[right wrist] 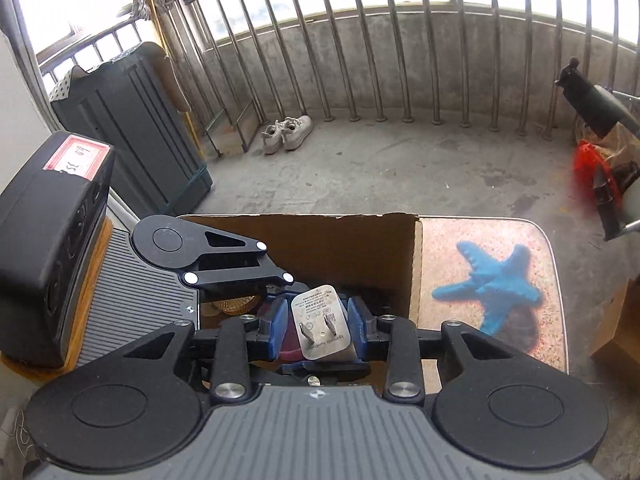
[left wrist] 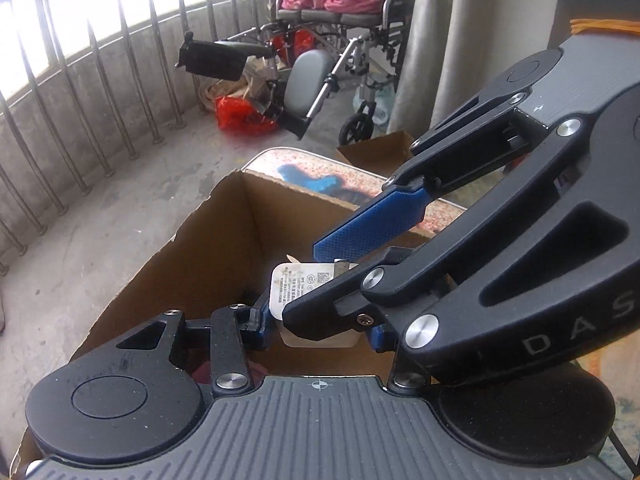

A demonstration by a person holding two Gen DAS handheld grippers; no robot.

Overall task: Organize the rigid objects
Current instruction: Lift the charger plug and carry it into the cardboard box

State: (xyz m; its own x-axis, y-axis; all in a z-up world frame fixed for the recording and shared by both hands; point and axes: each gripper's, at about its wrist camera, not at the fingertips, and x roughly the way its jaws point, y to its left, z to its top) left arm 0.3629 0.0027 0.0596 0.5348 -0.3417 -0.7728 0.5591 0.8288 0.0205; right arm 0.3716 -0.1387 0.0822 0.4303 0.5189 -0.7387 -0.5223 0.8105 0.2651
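Charger: a white plug adapter (right wrist: 322, 326) sits low centre of the right wrist view, over the open cardboard box (right wrist: 344, 240); prong face turned toward the camera, long axis running up the frame, leaning slightly left.
Right gripper (right wrist: 319, 326): blue pads (right wrist: 357, 322) sit at both sides of the adapter, though contact cannot be judged.
Left gripper (left wrist: 320, 322): clenched on the adapter (left wrist: 298, 282), centre of its view.
Surroundings: a table (right wrist: 552, 280) with a blue plane print lies right of the box; white shoes (right wrist: 286, 132) by the railing, a wheelchair (left wrist: 340, 40) top centre.
Obstruction: the right gripper (left wrist: 404, 248) crosses the left view from the right.
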